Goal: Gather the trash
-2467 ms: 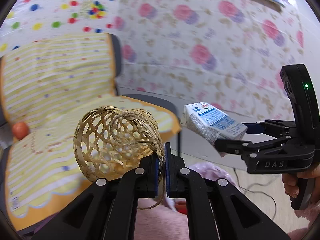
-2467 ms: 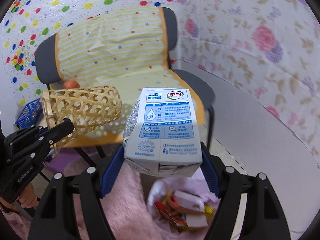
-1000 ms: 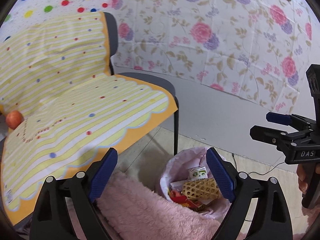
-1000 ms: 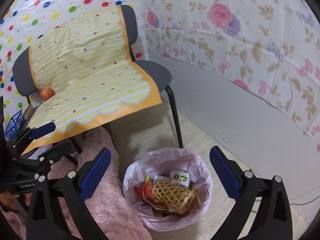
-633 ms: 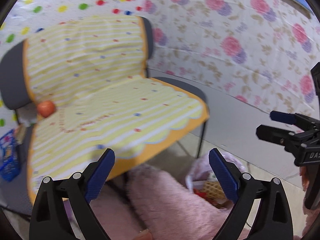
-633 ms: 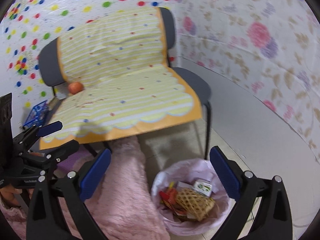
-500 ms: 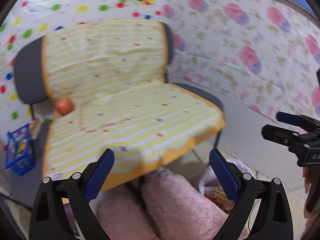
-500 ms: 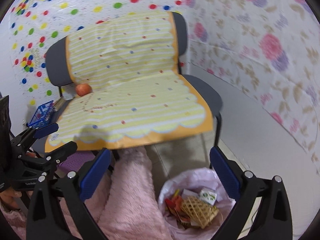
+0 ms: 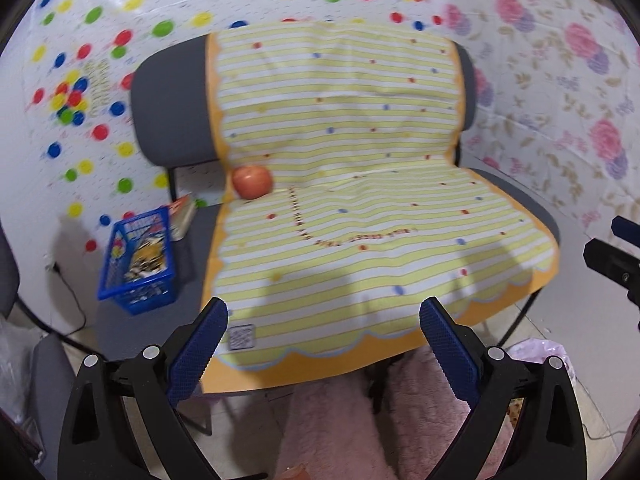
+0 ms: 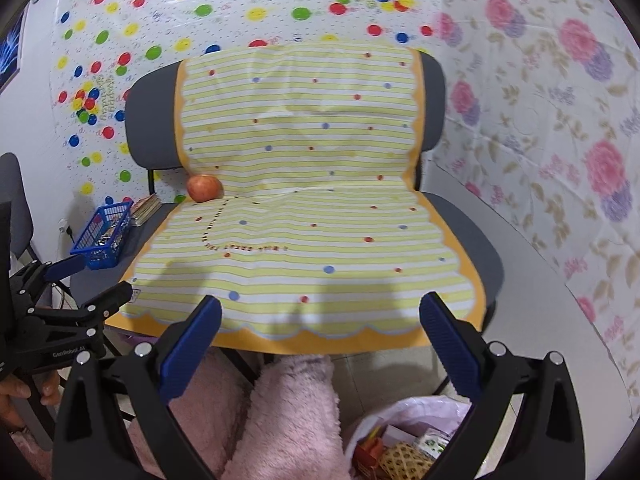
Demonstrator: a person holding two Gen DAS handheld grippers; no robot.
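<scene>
While both grippers' jaws are being held wide and empty, the apple [image 9: 252, 181] is being judged round, slippery; its middle should be gripped.

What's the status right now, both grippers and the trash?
Left gripper open, empty. Right gripper open, empty. Woven basket and carton in the pink trash bag. Apple on the chair cloth, nothing blocking it.

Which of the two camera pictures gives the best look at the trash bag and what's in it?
The right wrist view: the pink trash bag lies open at the bottom edge, showing cartons and a woven bamboo basket. The left wrist view catches only a sliver of it, contents hidden.
</scene>
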